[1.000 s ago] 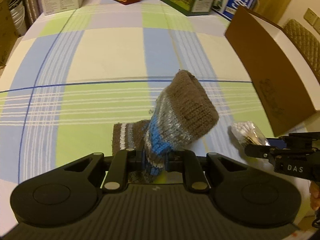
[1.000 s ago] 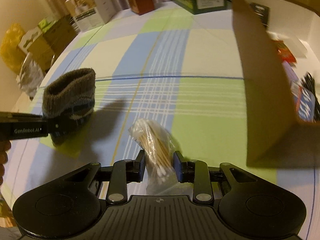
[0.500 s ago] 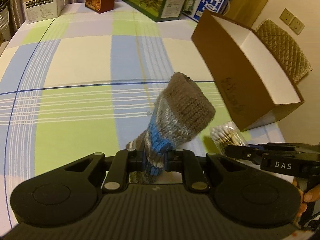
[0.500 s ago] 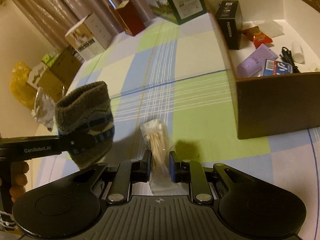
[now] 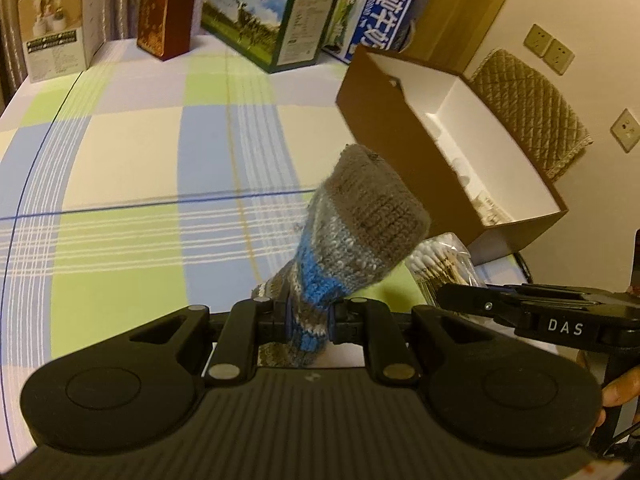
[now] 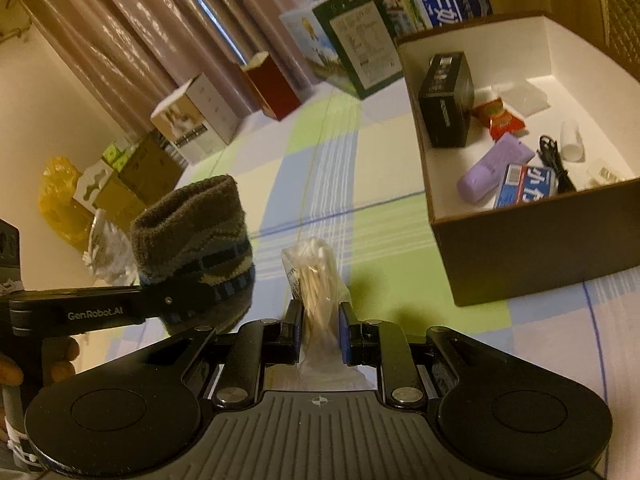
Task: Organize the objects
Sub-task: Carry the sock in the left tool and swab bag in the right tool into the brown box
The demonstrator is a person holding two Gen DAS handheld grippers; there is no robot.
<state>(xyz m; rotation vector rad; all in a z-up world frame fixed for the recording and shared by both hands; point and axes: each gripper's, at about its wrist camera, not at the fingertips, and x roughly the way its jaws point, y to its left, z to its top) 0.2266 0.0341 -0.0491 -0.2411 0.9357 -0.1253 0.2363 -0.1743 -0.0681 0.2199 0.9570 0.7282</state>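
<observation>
My left gripper is shut on a knitted brown, grey and blue sock, held up above the checked tablecloth. The sock also shows at the left of the right wrist view, pinched in the left gripper. My right gripper is shut on a clear bag of cotton swabs, lifted off the cloth. The same bag appears just right of the sock in the left wrist view. An open brown cardboard box with a white inside stands to the right, holding several small items.
Cartons line the far edge of the table: a white box, a dark red box and a green milk carton. A quilted chair back stands behind the box. Bags and boxes sit off the table's left side.
Both grippers have risen off the cloth with the sock and the swab bag. The right gripper's jaws closed tighter on the bag. The brown box now shows more of its inside.
</observation>
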